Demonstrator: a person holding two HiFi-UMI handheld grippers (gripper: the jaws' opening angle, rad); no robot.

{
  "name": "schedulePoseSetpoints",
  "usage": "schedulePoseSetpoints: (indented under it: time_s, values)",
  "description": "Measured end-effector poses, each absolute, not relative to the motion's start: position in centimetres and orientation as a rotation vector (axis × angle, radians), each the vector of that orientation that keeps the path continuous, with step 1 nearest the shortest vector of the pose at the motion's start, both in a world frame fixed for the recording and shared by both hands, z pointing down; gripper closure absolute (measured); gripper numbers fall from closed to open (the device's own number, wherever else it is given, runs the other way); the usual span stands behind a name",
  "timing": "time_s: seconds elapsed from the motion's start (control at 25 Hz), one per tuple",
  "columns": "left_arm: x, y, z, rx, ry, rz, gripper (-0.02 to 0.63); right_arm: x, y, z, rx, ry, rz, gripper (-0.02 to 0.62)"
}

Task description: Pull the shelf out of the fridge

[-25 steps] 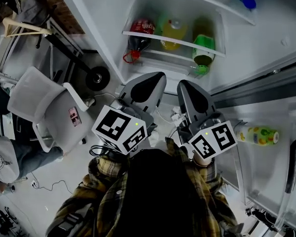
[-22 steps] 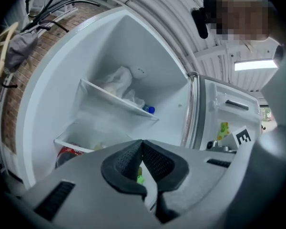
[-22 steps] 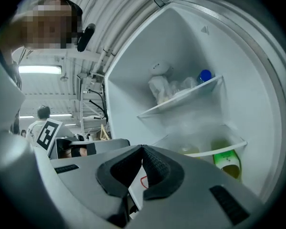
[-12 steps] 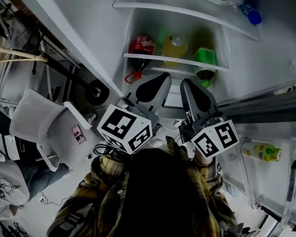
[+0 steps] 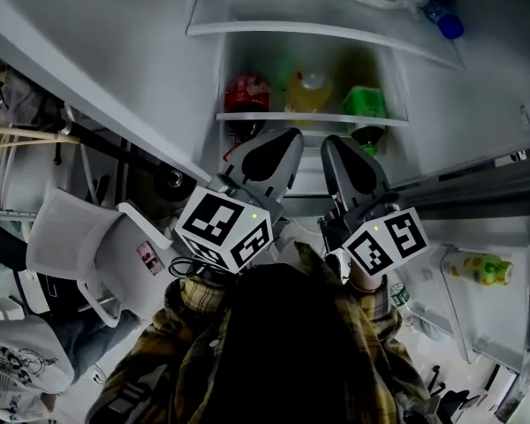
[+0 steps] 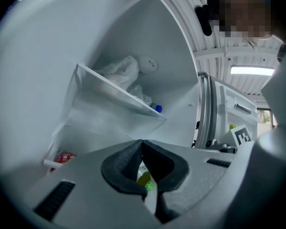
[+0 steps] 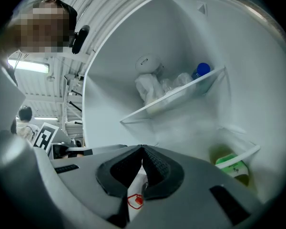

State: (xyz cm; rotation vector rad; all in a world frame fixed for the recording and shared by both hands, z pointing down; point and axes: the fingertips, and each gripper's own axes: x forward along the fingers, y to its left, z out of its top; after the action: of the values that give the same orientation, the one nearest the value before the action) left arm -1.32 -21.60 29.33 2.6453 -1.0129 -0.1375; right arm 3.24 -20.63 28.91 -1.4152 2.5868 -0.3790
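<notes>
Nearest, in front of the fridge (image 5: 115, 69): person's dark hair & plaid shirt (image 5: 194, 343), w/ L gripper (image 5: 278, 148) and R gripper (image 5: 346, 155) side by side, both level, noses at the fridge's open front. Both are closed on nothing. In each gripper view the pads meet at the tips, L gripper (image 6: 143, 144) & R gripper (image 7: 143, 149), w/ only bits of bottles showing thru the gap lower down. Left of the fridge: pale floor (image 5: 137, 338), a white chair (image 5: 97, 254), a black wheel (image 5: 172, 181) and, lower left, another person (image 5: 18, 369) in grey top & jeans. Right of the fridge: its open door (image 5: 512, 316) w/ a yellow-green bottle (image 5: 481, 268) in a bin. Inside the fridge, low: a white ledge (image 5: 309, 118) w/ a red bottle (image 5: 247, 91), yellow bottle (image 5: 307, 91) & green bottle (image 5: 364, 102) behind it. Above that, deeper in: the shelf (image 5: 318, 32), a clear pane w/ pale front edge, lying flat, in place inside the fridge, wall to wall, apart from both grippers. A plastic bag (image 6: 119, 73) & a blue-capped bottle (image 5: 449, 26) lie on it.
</notes>
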Motion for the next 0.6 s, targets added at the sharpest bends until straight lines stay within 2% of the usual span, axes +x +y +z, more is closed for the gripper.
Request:
schedulePoseSetpoints:
  time_s: [0.6]
  values:
    - [-0.2, -22.8, 30.5, 2.547, -1.129, -0.145, 0.603, 5.4, -22.3, 29.4, -1.333, 2.625, -0.472, 0.577]
